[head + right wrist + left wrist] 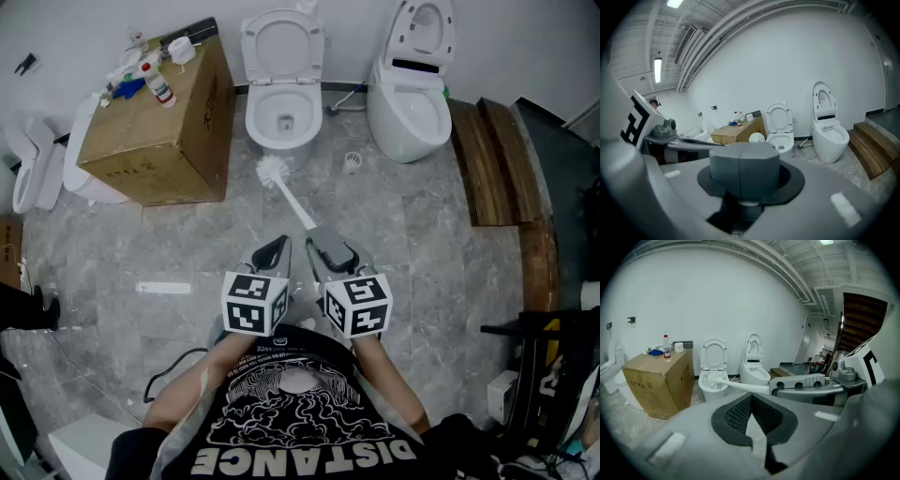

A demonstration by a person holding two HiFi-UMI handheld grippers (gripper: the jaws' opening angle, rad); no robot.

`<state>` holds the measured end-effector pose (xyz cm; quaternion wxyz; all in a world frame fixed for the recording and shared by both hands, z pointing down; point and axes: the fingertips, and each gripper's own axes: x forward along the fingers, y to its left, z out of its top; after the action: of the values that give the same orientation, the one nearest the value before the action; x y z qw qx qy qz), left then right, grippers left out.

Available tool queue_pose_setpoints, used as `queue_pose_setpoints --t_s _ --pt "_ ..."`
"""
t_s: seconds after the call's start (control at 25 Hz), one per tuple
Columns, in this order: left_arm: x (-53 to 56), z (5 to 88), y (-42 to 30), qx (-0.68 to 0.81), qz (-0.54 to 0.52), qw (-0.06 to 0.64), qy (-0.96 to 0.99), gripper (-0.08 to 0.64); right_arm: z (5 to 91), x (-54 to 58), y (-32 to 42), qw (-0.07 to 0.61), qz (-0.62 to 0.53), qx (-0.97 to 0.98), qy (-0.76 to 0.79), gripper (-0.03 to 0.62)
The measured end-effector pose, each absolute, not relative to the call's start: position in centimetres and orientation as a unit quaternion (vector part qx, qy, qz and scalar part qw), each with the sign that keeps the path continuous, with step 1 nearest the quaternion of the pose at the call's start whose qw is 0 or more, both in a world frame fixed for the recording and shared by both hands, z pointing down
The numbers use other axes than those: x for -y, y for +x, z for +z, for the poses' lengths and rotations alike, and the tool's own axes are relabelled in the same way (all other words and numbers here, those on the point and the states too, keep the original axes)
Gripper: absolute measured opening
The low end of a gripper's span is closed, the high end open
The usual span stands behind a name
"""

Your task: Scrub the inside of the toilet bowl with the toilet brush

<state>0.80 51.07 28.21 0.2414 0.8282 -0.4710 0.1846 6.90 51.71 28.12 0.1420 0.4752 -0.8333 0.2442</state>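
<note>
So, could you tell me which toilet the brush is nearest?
The middle toilet beside the cardboard box; the toilet brush's head hangs just before its bowl, others farther.

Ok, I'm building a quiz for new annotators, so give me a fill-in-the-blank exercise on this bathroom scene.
The right gripper grips the toilet brush by its ___.
The left gripper holds ___.
The toilet straight ahead of the brush has its lid ___.
The bottles stand on a box made of ___.
Missing words: handle; nothing; up; cardboard.
</note>
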Motion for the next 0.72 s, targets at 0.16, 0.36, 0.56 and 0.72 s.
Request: queue_pose_setpoints --t_s 0.16,0.36,0.56,0.72 --pt "-51.4 28.2 2.1 0.470 0.189 0.238 0.829 -0.009 28.3 -52.1 8.0 0.144 0.247 0.834 0.473 0.149" --pt "-51.4 28.3 3.0 0.471 0.192 0.235 0.828 -0.009 28.7 -52.0 8.9 0.140 0.254 0.832 0.473 0.149" --pt "-50.5 28.7 2.7 0.473 0.190 0.240 0.826 -0.009 29.2 -51.1 8.7 0.142 0.261 0.830 0.472 0.149" --pt "-49.0 29.5 2.6 0.469 0.190 0.250 0.826 -0.009 30.0 -49.9 8.5 0.150 0.267 0.826 0.473 0.149"
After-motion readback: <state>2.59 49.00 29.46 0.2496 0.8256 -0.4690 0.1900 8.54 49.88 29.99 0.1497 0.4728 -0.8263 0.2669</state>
